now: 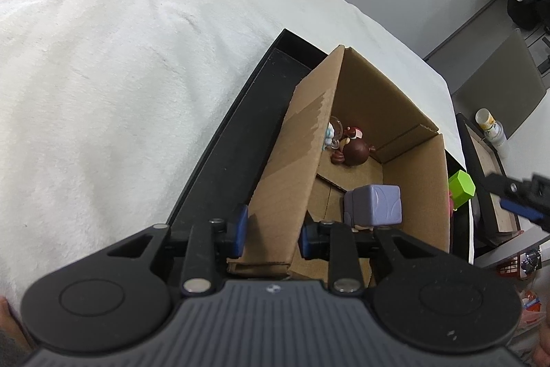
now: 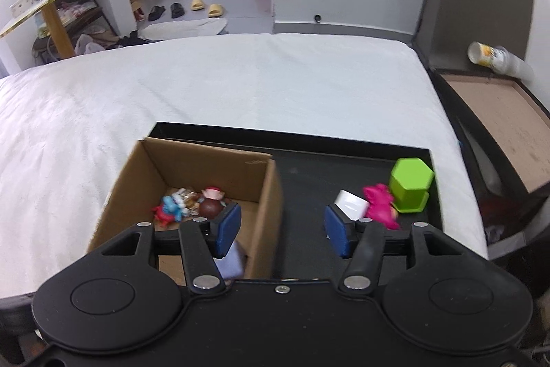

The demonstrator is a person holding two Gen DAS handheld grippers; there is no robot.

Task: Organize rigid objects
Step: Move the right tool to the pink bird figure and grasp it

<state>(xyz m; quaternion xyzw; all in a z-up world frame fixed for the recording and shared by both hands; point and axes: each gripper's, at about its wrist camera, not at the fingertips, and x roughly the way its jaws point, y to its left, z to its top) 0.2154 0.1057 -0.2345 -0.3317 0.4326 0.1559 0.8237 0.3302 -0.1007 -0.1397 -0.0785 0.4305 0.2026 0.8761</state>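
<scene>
Left gripper clenches the box wall; right gripper, released, next needs the toys lower right.

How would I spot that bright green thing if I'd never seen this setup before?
Start at the white bed, then the black tray on its near side. Right of the cardboard box, in the tray's far right corner, stands the green block. It is lime, six-sided and taller than the pink toy and white piece beside it.
</scene>
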